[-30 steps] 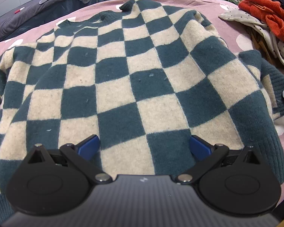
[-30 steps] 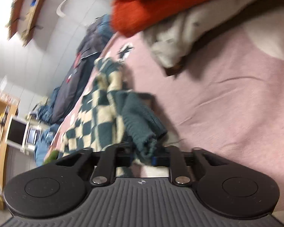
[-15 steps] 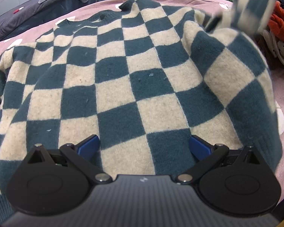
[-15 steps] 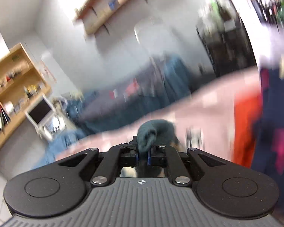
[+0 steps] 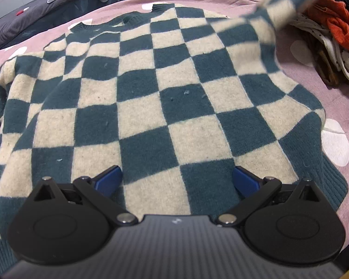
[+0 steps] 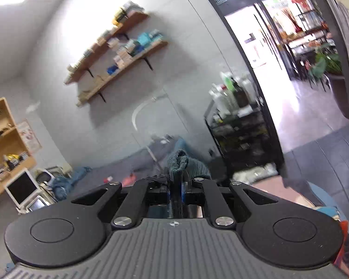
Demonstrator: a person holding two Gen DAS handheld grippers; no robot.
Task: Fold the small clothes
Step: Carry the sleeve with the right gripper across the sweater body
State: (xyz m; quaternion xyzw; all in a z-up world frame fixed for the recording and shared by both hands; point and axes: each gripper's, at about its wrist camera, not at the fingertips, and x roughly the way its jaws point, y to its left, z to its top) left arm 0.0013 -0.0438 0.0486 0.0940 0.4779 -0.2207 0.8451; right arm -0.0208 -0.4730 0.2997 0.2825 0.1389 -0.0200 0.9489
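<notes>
Left wrist view, L to R. Far left, at 9–10 o'clock, the sweater's [image 5: 165, 97] one sleeve runs off the frame edge. The sweater itself, teal-and-cream checks, lies spread flat on the pink bedcover [image 5: 337, 107] w/ white dots, neckline at 12 o'clock, ribbed hem at 4–5 o'clock. At 11 o'clock, beyond the cover, a dark grey heap of clothes [image 5: 65, 2] w/ a red bit on it.

Left gripper [image 5: 176, 181] sits low centre at 6 o'clock, over the hem area; blue pads [image 5: 108, 180] wide apart, nothing between them but the flat knit underneath. Can't tell if the tips touch the cloth.

At 1 o'clock the other sleeve [image 5: 288, 2] is lifted off the bed, stretched up and out of frame, blurred. At 2–3 o'clock, a pile of clothes [image 5: 332, 34]: orange knit on top, cream dotted fabric under, dark stuff behind. Near the sweater's edge, not touching as far as visible.

Right wrist view, L to R. At 8–9 o'clock a wooden bookcase [image 6: 4, 139] and a small monitor [image 6: 23, 188]. At 10–11 o'clock wall shelves [image 6: 114, 58] w/ boxes. Centre, 6 o'clock: right gripper [image 6: 176, 190] nearly closed, pinching the teal ribbed cuff [image 6: 179, 162], which bunches up above the tips. At 2–3 o'clock a black rack [image 6: 239, 127] w/ bottles, then an open doorway [image 6: 290, 58], bright.
</notes>
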